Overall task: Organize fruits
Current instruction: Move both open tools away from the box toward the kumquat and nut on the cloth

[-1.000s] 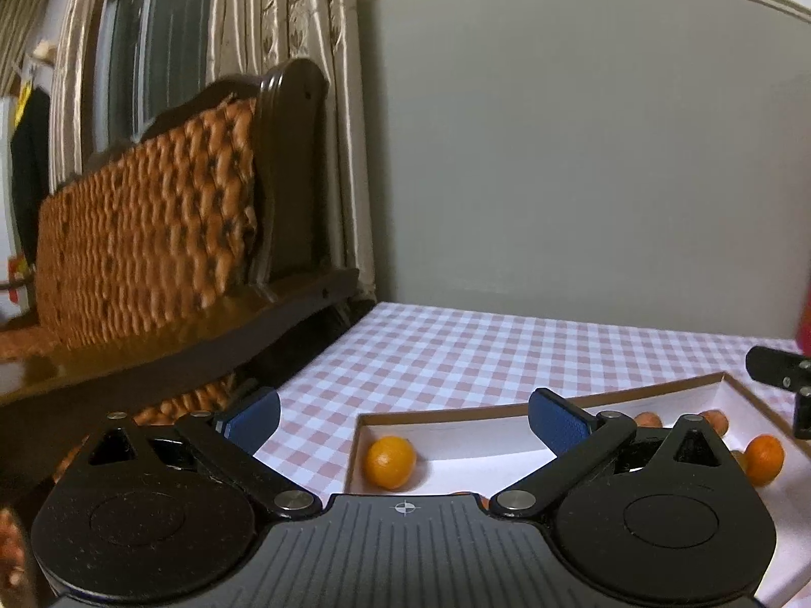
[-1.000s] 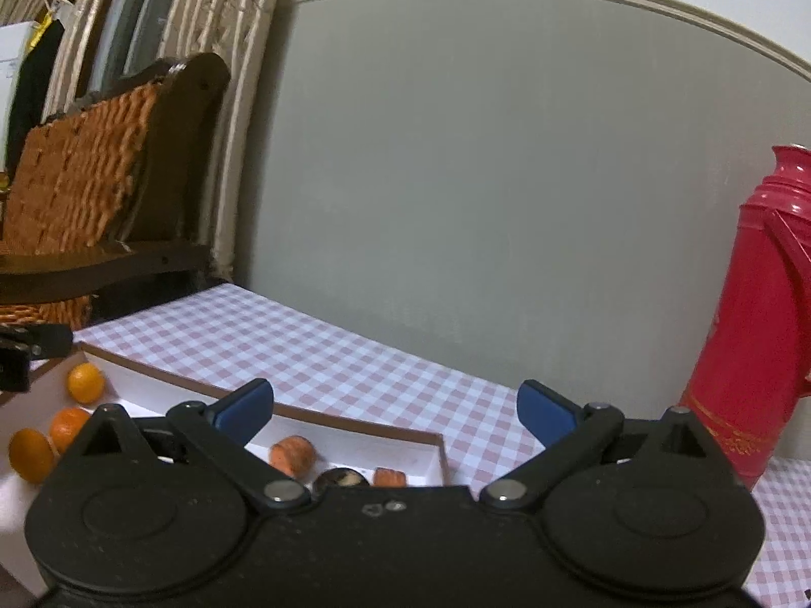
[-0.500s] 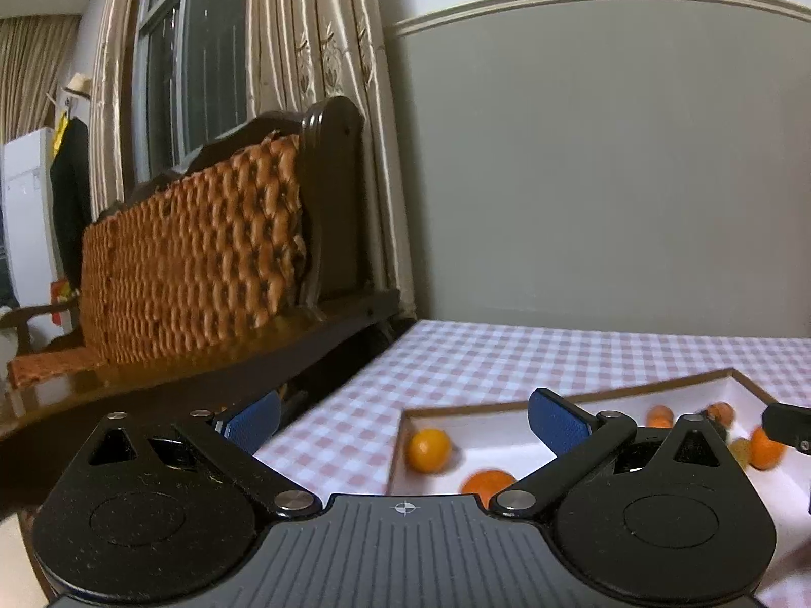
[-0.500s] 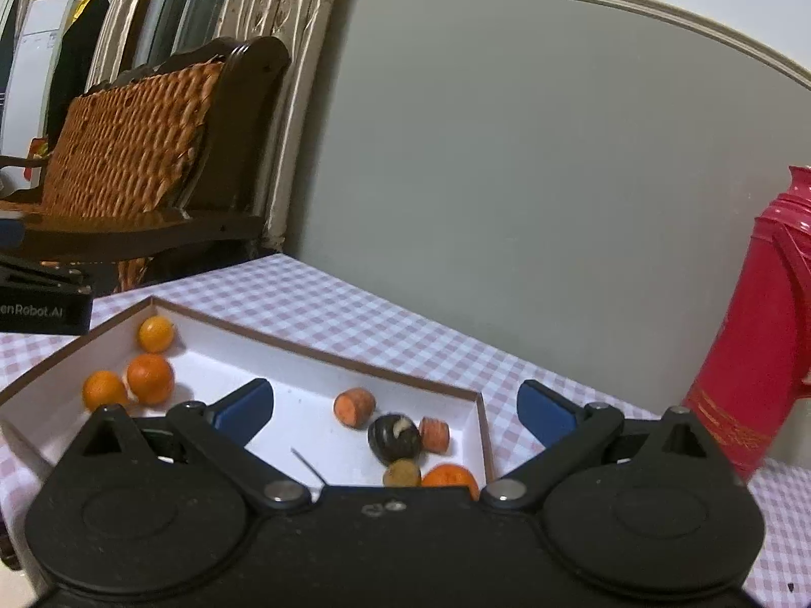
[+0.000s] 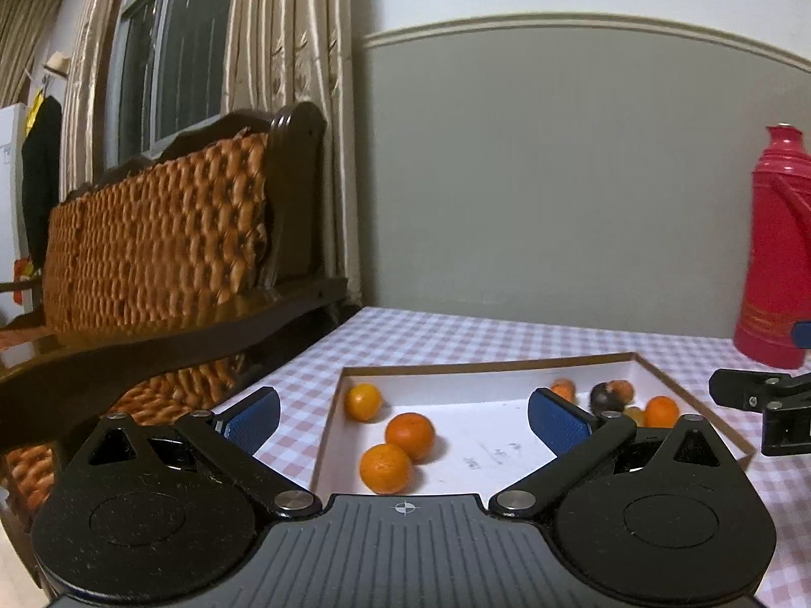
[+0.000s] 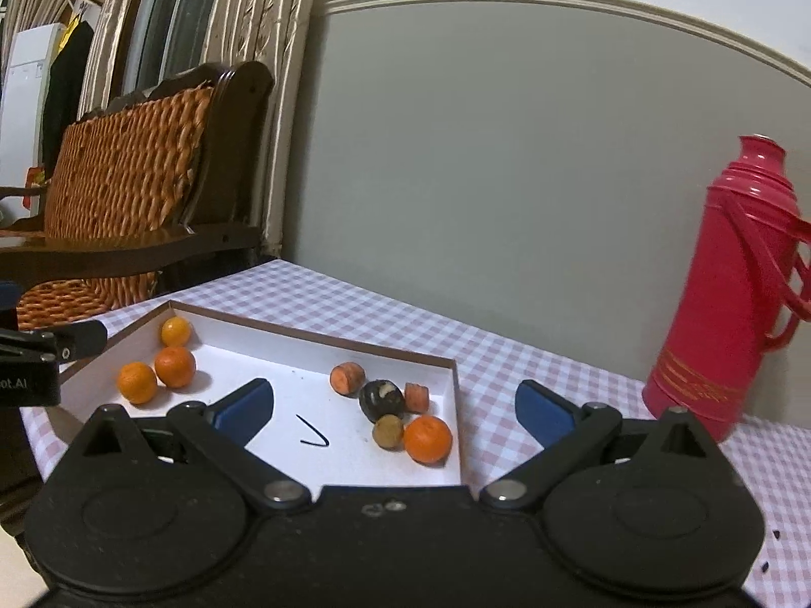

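The left gripper (image 5: 403, 418), a black two-finger tool with blue pads, is held with its fingers spread wide and nothing between them. It is poised above the near edge of a shallow white cardboard tray with a brown rim (image 5: 486, 366). The right gripper (image 6: 395, 405), of the same make, is likewise spread wide and empty, and is held over the tray's right half.

Three small orange mandarins (image 5: 410, 435) are seen at the tray's left end; the two nearer ones are touching, and the third lies apart in the far left corner. At the right end a fourth orange mandarin (image 6: 427, 439) rests just beside a small round olive-brown fruit (image 6: 388, 431). Behind these a dark, blackened round fruit (image 6: 381, 399) lies between two cut orange carrot pieces (image 6: 347, 378). A short black pen mark (image 6: 313, 438) is seen on the tray floor.

The tray is set on a pink-and-white checked tablecloth (image 6: 512, 354). A tall red plastic thermos flask (image 6: 730, 278) stands upright to the right, well apart from the tray. A dark wooden settee with a woven orange back (image 5: 152, 253) is seen beyond the table's left edge.
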